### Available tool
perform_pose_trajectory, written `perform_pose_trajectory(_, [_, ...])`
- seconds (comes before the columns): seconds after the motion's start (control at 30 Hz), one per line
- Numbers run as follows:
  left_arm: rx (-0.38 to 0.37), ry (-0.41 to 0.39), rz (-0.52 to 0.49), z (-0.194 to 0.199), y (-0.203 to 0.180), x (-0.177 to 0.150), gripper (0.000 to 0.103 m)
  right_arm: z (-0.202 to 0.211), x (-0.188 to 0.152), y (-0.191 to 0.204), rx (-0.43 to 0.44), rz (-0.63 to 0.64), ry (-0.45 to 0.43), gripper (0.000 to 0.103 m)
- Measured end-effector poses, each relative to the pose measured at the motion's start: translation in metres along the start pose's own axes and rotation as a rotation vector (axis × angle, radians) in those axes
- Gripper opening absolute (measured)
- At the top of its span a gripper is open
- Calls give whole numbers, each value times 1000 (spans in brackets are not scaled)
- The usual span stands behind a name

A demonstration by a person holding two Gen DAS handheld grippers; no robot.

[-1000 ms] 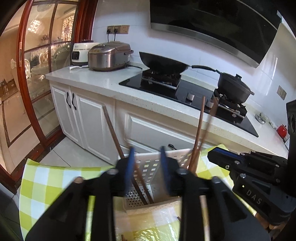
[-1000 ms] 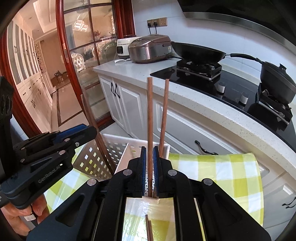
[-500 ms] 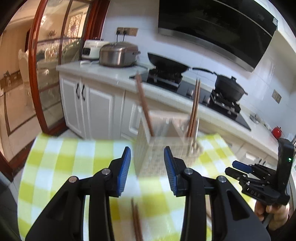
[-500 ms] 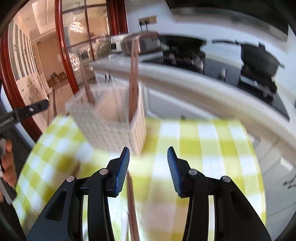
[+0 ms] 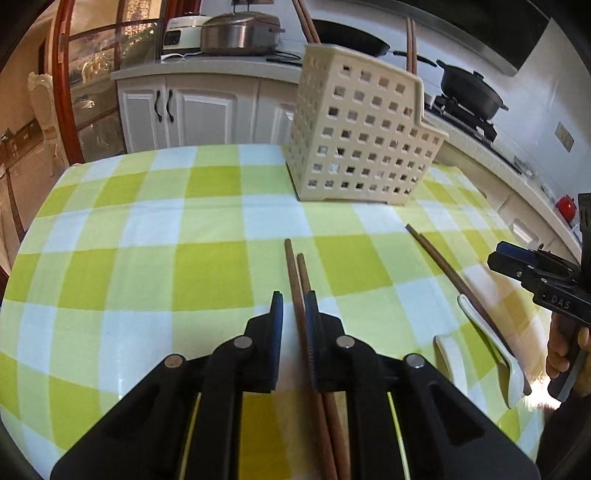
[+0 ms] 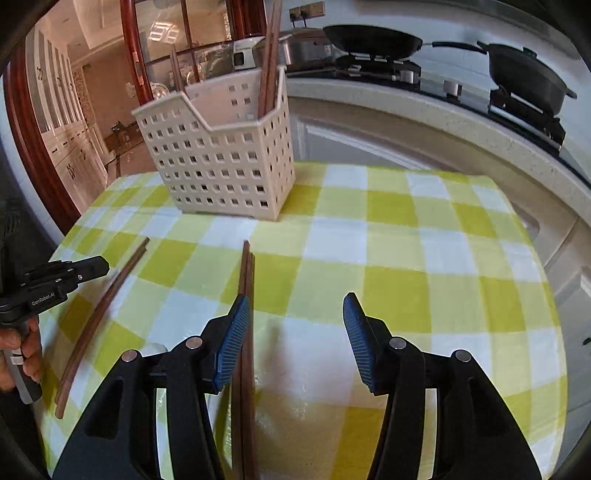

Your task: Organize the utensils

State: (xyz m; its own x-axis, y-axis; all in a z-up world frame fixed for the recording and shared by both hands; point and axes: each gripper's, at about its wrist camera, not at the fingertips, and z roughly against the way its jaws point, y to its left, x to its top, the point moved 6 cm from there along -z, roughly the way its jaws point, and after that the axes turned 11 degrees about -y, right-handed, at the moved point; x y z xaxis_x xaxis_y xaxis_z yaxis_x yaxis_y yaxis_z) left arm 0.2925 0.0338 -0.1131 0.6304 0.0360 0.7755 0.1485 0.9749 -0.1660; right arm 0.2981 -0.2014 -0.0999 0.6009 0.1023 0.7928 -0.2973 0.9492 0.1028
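cream basket upright, chopsticks inside | brown chopsticks flat on cloth

A green-and-white checked tablecloth is covering the table. Behind it, a black wok and a lidded black pot are sitting on the gas hob, while a steel rice cooker is resting toward the countertop's left end, above white cabinet doors.

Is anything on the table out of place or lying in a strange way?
Yes. Two chopstick pairs still lie loose on the checked cloth instead of standing in the white basket: one pair between the left gripper fingers, another resting across a white spoon. Nothing looks spilled or broken.
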Motion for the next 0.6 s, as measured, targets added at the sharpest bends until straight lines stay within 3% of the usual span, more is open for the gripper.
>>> perform_pose_trajectory(0.33, [22, 28, -18, -10, 0, -8, 12, -3, -5, -4, -14, 9, 8, 50])
perform_pose_trajectory(0.47, [85, 25, -108, -12, -8, -10, 13, -5, -6, 0, -12, 24, 12, 50])
perform_pose_trajectory(0.6, [78, 23, -108, -12, -8, -10, 13, -9, -8, 9, -4, 50, 28, 49])
